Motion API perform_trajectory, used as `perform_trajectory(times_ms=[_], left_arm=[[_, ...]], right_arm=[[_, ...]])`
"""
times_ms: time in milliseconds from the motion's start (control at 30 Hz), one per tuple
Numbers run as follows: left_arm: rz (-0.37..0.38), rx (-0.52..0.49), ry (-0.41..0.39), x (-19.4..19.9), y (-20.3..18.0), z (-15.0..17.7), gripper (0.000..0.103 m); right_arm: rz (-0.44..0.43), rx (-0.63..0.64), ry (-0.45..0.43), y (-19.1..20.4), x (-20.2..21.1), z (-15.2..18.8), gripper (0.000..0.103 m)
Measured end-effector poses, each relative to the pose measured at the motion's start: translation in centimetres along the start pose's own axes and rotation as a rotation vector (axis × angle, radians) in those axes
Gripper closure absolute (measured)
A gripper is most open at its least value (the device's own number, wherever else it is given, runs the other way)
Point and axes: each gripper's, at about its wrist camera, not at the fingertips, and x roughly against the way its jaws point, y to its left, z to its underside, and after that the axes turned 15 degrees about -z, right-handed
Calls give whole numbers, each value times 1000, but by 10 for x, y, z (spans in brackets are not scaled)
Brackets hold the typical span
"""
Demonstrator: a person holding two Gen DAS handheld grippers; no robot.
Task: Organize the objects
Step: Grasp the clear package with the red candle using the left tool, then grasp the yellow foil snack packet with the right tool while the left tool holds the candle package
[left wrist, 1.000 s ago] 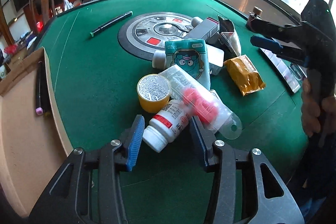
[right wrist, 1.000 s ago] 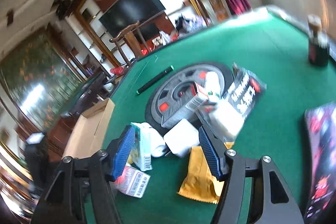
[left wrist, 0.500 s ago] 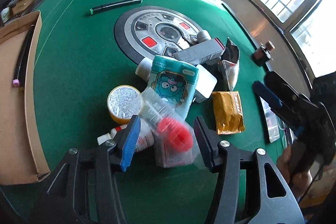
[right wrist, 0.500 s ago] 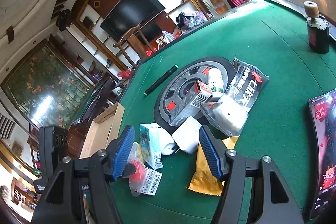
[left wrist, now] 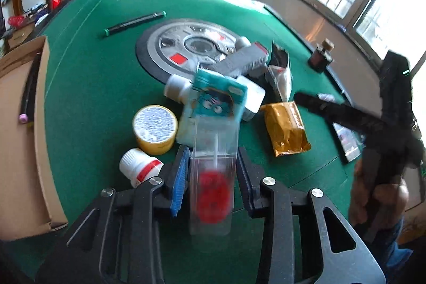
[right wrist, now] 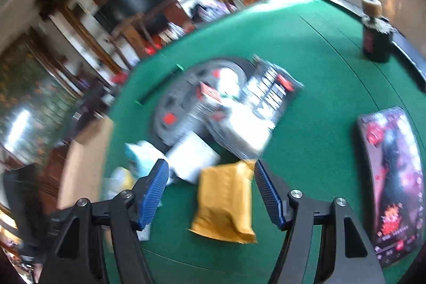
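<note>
My left gripper (left wrist: 211, 177) is shut on a clear plastic pack with a red part inside (left wrist: 213, 177) and holds it over the green table (left wrist: 87, 87). Below it lie a white pill bottle (left wrist: 138, 167), a yellow round tin (left wrist: 155, 128), a teal cartoon packet (left wrist: 215, 103) and a gold pouch (left wrist: 286, 128). My right gripper (right wrist: 211, 190) is open, its fingers on either side of the gold pouch (right wrist: 226, 204), just above it. That view is blurred.
A cardboard box (left wrist: 18, 124) with a pen inside sits at the table's left edge. A black marker (left wrist: 133, 23) lies beyond the round centre panel (left wrist: 186, 47). A dark bottle (right wrist: 375, 36) and a phone (right wrist: 391, 172) are on the right side.
My left gripper has closed on the clear pack and lifted it out of the pile. My right gripper has moved down toward the gold pouch.
</note>
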Motion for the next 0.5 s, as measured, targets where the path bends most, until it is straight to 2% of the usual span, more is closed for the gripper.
perform_trajectory(times_ms=[133,233,367,433,467,500], left_arm=[[7,19,-43,13,11,2,69],[1,6,-29,12,10,5,69],[-13,-16,-13,12,10,18,69],[-36,-16,-19,14,14,26,69],[-42,-18,-29,17,16,32,68],[-43,-17,-26,19,18,36,68]], right_arm=[[52,64,39,11,-11,7,36],[101,111,106,19,-26,15,36],[215,208,159,28,-44,24,35],[222,216,163,27,-47,27,37],[212,226,139,27,-44,29,42],[199,228,133,28,-43,30,59]])
